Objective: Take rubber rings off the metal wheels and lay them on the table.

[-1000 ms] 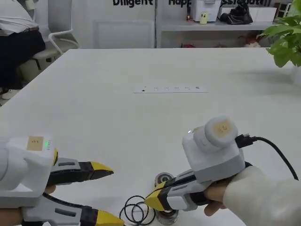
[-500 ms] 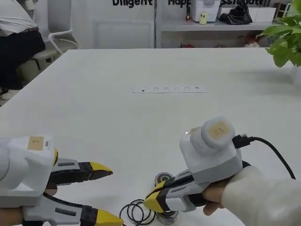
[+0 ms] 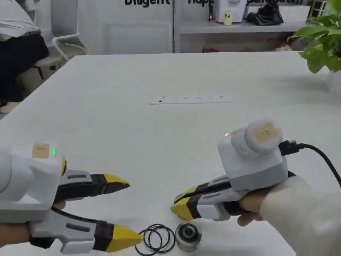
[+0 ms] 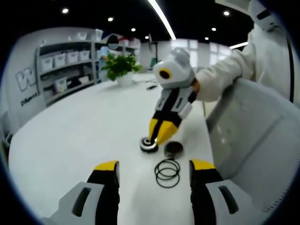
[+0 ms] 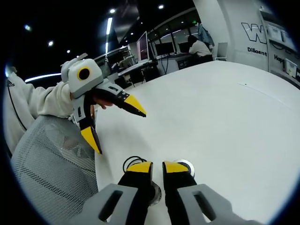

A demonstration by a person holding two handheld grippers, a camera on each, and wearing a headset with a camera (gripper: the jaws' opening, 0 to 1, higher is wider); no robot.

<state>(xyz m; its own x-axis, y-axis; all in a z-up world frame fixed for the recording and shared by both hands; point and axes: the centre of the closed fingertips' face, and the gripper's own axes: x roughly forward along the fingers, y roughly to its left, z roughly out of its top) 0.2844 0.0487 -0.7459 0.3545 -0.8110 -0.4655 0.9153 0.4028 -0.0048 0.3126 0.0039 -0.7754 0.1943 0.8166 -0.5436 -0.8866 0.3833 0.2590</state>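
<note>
Two or three black rubber rings (image 3: pixel 156 238) lie loose on the white table (image 3: pixel 160 133) near its front edge. A metal wheel (image 3: pixel 187 237) stands just right of them. My right gripper (image 3: pixel 180 207) hovers behind that wheel, jaws nearly together, tips at a second wheel (image 4: pixel 149 144). In the left gripper view the near wheel (image 4: pixel 173 149) and the rings (image 4: pixel 167 170) lie ahead of my open left gripper (image 4: pixel 154 166). The left gripper (image 3: pixel 123 212) stands wide open, left of the rings. In the right gripper view the right gripper (image 5: pixel 158 166) has a wheel (image 5: pixel 186 165) beside its right jaw.
A socket strip (image 3: pixel 191 99) is set into the table's middle. A potted plant (image 3: pixel 319 37) stands at the far right. A cable (image 3: pixel 314 160) trails from the right gripper. A white chair (image 3: pixel 69 42) and a seated person (image 3: pixel 16 32) are beyond the far left corner.
My right gripper has lifted and shifted slightly right, uncovering the near wheel beside the rings. The left gripper stays open in about the same place. The head camera tilted a little.
</note>
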